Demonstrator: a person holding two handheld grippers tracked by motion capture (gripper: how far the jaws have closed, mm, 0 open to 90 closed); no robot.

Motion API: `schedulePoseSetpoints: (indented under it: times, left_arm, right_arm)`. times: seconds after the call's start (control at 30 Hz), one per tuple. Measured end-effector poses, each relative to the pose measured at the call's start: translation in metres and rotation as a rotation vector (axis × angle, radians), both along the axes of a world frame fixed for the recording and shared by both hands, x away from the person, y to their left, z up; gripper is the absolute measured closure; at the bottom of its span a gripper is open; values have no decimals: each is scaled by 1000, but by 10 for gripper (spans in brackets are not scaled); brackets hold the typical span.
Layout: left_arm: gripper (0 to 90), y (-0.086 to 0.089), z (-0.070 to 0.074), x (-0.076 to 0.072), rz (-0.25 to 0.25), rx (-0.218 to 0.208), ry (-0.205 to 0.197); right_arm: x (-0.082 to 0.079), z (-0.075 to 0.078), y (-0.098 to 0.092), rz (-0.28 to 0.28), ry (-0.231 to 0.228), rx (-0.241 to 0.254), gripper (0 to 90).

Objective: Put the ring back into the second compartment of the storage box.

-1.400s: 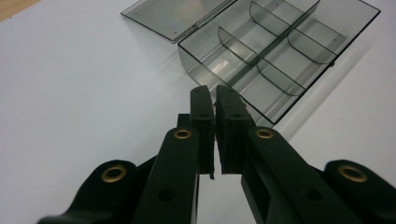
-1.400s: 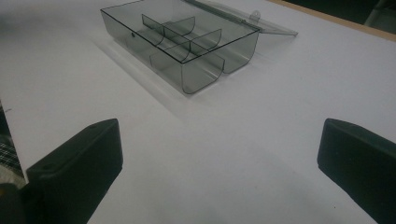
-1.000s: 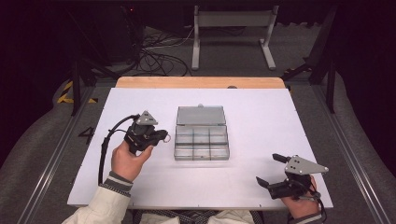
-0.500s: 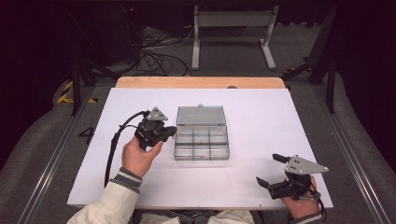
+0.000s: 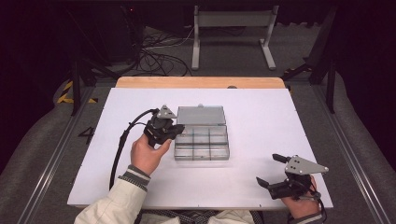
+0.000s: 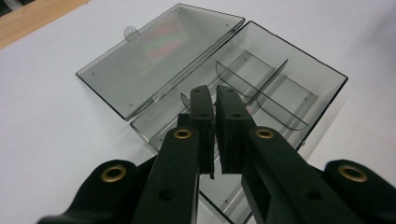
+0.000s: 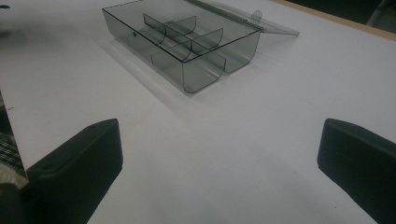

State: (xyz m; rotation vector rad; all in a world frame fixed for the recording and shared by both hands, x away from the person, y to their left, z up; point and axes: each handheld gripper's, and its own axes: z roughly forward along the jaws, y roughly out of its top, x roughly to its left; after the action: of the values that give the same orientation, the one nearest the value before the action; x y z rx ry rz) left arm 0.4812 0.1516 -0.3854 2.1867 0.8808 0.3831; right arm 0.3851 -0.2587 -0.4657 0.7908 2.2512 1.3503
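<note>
A clear smoky compartment box [image 5: 201, 142] lies in the middle of the white table [image 5: 261, 112], its lid [image 5: 201, 115] swung open and flat behind it. Dividers split the tray [image 6: 285, 88] into several cells, which look bare. My left gripper [image 5: 175, 129] is at the box's left end, held by a hand. Its jaws stand together above the near-left cells, shut with nothing between them [image 6: 208, 93]. My right gripper [image 5: 271, 169] rests near the table's front right corner, well away from the box [image 7: 187, 37]. It is open [image 7: 219, 158] over bare table.
A wooden strip [image 5: 201, 82] runs along the table's far edge. Beyond it on the floor are a metal stand [image 5: 233, 21] and loose cables [image 5: 154, 56]. The left gripper's black cable [image 5: 123, 140] loops over the table's left part.
The left hand has carried its gripper to the right, up to the box's left end. The right gripper has stayed put.
</note>
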Motion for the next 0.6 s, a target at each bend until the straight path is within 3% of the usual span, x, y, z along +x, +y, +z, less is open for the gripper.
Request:
schedulePoseSetpoints:
  times: [0.5, 0.6]
  left_arm:
    - [863, -10, -8, 7, 1, -20, -18]
    - [863, -13, -12, 10, 3, -41, -17]
  right_arm:
    - [0, 0, 0, 2, -2, 4, 8]
    - [0, 0, 0, 2, -3, 4, 8]
